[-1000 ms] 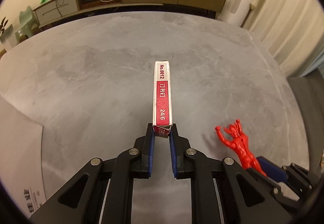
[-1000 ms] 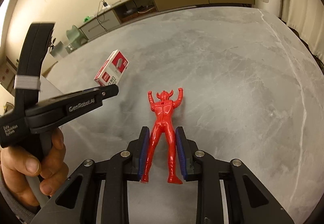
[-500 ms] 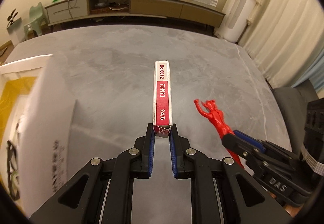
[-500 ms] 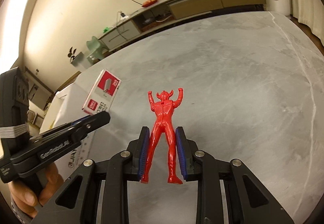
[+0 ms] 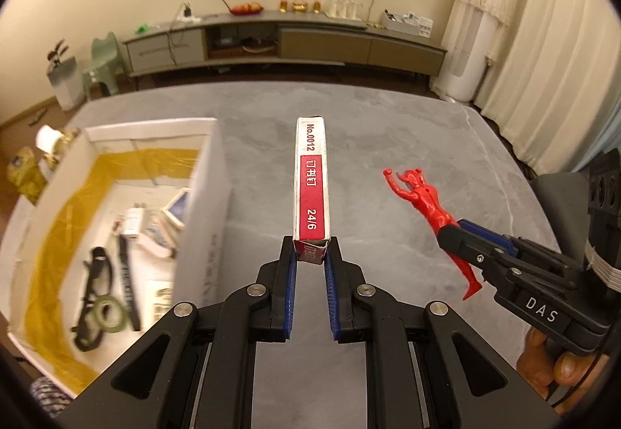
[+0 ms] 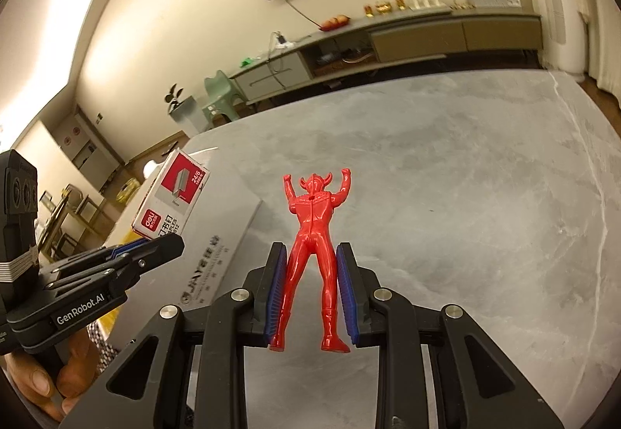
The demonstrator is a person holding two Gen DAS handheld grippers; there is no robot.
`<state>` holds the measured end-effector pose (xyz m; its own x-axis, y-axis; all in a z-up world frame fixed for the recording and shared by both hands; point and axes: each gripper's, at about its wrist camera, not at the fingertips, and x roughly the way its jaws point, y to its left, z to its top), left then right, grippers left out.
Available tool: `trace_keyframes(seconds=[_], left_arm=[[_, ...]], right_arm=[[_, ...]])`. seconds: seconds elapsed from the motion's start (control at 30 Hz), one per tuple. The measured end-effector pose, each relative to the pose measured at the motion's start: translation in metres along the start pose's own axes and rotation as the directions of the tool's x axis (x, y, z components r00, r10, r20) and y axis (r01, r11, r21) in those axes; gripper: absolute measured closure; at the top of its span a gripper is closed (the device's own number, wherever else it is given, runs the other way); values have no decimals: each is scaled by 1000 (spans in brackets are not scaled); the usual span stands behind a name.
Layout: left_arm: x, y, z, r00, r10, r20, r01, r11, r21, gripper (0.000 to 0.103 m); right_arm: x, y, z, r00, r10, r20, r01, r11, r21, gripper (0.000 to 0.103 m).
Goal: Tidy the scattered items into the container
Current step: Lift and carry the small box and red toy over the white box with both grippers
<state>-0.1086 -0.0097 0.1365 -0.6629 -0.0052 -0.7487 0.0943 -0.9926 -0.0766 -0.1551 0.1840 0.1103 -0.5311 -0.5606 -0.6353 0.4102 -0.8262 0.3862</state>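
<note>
Staple box (image 5: pixel 311 192) points straight out from the left gripper (image 5: pixel 310 274), pinched at its near end, with the open cardboard box (image 5: pixel 202 196) just left (nearer this hand). Right gripper (image 6: pixel 310 297) clamps the red figure (image 6: pixel 313 235) by its 2 legs.

White box (image 5: pixel 202 196) now beside left claw (image 5: pixel 310 266); both claws raised.

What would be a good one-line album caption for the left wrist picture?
Left gripper carries a staple box toward the open white box, while the right gripper brings a red toy figure.
</note>
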Motion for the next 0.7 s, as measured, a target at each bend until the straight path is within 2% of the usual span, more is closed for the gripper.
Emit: trace_keyframes(seconds=[0.33, 0.7], left_arm=[[-43, 27, -17, 999, 11, 50, -10, 1000, -23, 89], [-68, 64, -29, 996, 12, 86, -5, 997, -75, 89]], right_arm=[[-12, 52, -14, 999, 36, 13, -35, 993, -116, 75], [-12, 80, -26, 998, 65, 15, -63, 991, -121, 75]])
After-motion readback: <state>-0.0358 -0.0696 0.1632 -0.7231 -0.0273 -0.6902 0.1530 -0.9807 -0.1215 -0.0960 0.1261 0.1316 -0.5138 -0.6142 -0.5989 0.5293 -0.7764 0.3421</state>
